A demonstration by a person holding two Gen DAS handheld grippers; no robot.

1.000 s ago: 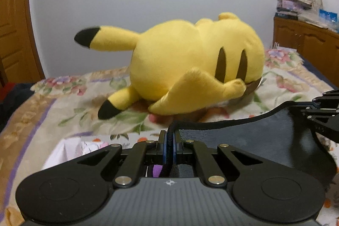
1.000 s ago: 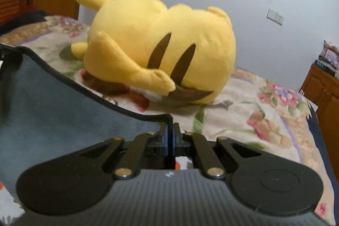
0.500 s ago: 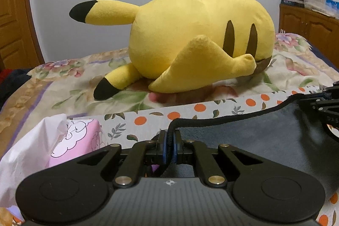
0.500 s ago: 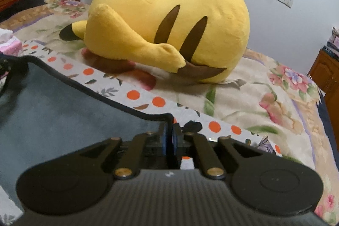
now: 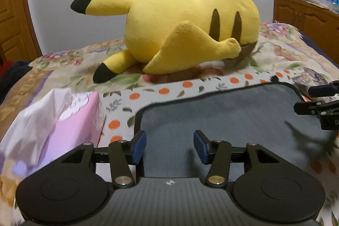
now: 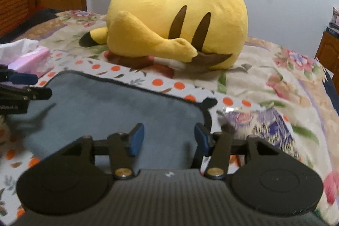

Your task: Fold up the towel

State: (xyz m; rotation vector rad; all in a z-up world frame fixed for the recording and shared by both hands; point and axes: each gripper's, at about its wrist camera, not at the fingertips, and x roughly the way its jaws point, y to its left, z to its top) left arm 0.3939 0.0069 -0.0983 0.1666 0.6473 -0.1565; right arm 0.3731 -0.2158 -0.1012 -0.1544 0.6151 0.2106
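A dark grey towel with a black hem lies flat on an orange-dotted cloth; it also shows in the right wrist view. My left gripper is open and empty just above the towel's left near part. My right gripper is open and empty above the towel's right edge. Each gripper shows at the side of the other's view, the right one and the left one.
A big yellow plush toy lies on the flowered bedspread behind the towel. A pink tissue box stands left of the towel. A crinkled snack bag lies to its right. Wooden cabinets stand at far right.
Both grippers held the towel's far edge and carried it down and forward. Now both have opened and let go, and the towel lies flat on the dotted cloth.
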